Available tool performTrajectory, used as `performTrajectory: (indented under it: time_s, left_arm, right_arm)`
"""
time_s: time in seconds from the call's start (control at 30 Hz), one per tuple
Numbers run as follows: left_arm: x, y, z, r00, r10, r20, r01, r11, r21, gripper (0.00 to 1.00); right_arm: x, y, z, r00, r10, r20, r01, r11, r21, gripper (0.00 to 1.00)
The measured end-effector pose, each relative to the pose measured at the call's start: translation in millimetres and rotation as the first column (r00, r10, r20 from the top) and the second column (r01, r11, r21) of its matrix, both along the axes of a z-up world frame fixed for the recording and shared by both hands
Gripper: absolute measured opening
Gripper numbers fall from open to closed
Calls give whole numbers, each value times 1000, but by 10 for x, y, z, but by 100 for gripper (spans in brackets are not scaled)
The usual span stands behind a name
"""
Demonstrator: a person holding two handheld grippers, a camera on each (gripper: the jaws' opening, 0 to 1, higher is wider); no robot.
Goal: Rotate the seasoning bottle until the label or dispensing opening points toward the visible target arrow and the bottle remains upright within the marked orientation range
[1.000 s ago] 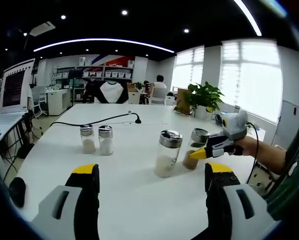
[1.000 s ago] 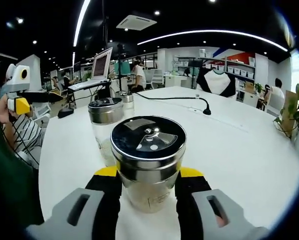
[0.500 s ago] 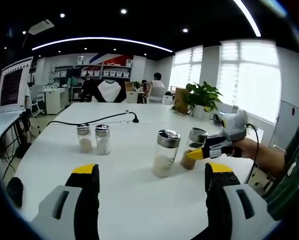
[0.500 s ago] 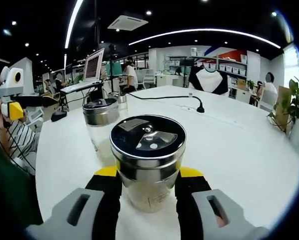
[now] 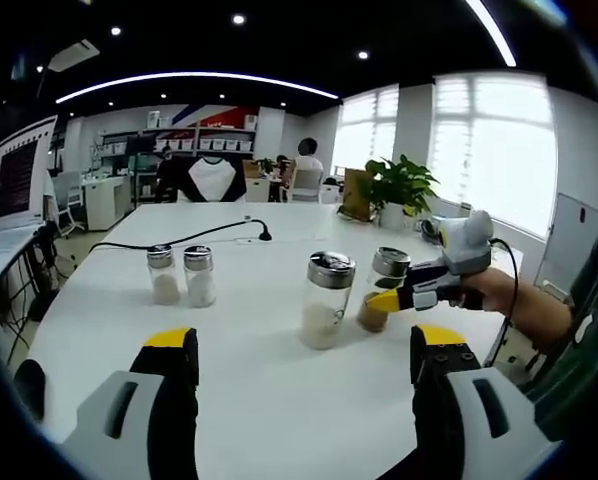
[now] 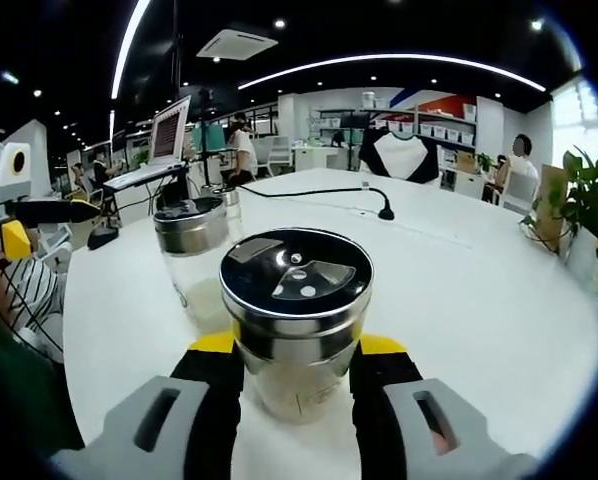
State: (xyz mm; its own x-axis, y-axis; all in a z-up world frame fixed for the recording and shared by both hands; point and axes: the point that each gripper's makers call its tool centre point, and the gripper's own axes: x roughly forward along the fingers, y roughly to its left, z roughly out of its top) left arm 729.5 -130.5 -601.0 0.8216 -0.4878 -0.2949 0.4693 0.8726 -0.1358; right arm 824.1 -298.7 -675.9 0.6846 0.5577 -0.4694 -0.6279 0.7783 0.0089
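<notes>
Right gripper (image 6: 297, 372) is clamped on the bottle (image 6: 297, 320), holding it upright. Left gripper (image 5: 299, 345) hangs above the table with jaws wide apart, gripping nothing.

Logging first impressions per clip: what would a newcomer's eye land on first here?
In the right gripper view, a seasoning bottle with a shiny steel lid stands upright, clamped in the right gripper. In the left gripper view, it shows at the white table's right side beside a taller bottle; two small shakers stand left.

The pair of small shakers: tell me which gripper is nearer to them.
Left. The left gripper hangs open over the table short of the small shakers, apart from them. The right gripper is farther off, shut on the brown bottle, beyond the white-filled jar.
</notes>
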Motion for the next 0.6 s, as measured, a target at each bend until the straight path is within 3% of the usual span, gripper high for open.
performTrajectory:
  time_s: [0.6]
  left_arm:
    - [-2, -6, -16, 1000, -5, -5, 5, 1000, -1, 92]
  right_arm:
    - [11, -38, -20, 996, -91, 7, 91, 996, -20, 40]
